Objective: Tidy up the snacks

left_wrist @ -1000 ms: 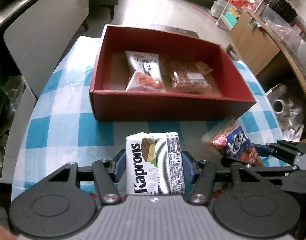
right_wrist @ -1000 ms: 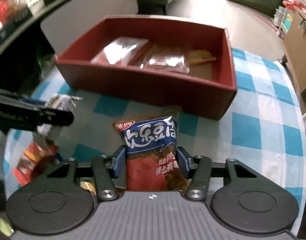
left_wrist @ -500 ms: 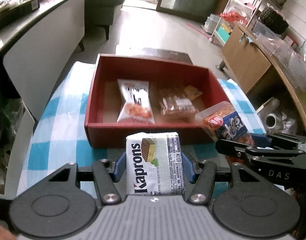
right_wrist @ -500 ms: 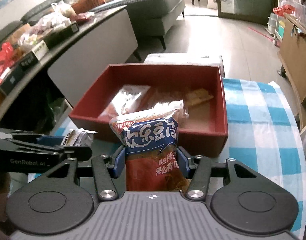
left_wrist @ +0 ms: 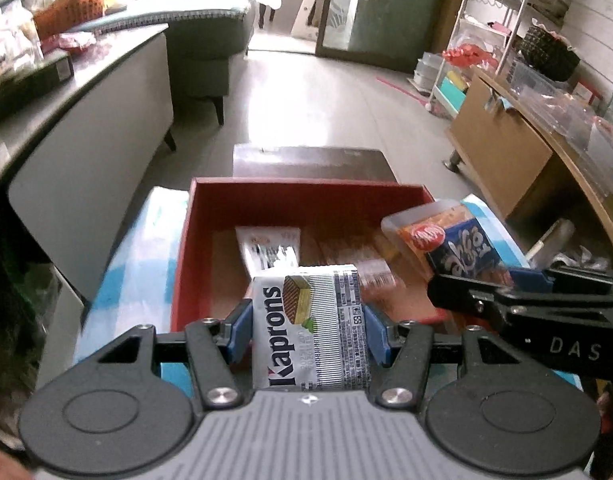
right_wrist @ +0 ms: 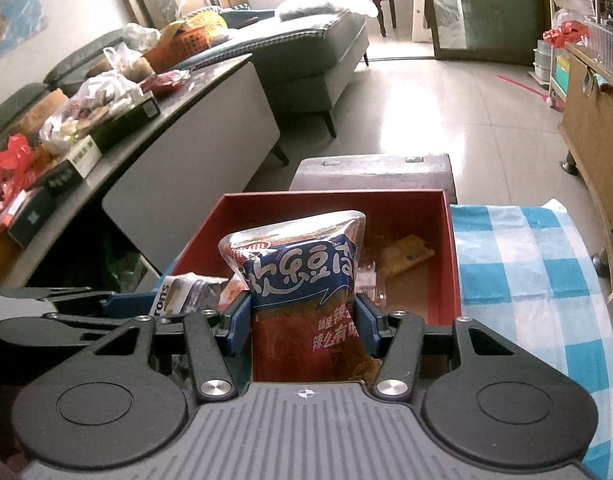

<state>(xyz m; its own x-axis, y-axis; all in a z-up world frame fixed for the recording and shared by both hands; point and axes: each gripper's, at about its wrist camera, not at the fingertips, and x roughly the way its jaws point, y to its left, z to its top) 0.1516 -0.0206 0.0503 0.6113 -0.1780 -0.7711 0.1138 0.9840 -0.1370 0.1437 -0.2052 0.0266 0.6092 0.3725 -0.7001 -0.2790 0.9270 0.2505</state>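
Left wrist: left gripper [left_wrist: 308,332] pinching white Kaprons wafer pack [left_wrist: 311,330], right gripper [right_wrist: 302,322] pinching blue-red crinkly snack bag [right_wrist: 302,280]; both over open red cardboard box [left_wrist: 194,216] near edge. Risk: grippers crowd tog., collide on release.

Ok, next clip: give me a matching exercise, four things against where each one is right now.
Things:
1. Kaprons wafer pack
2. blue spicy snack bag
3. yellow packet
4. red box

Places:
A. lying inside the box
B. in the right gripper
C. on the checked tablecloth
D. in the left gripper

Pairs: 1-D, 2-B, 3-A, 4-C
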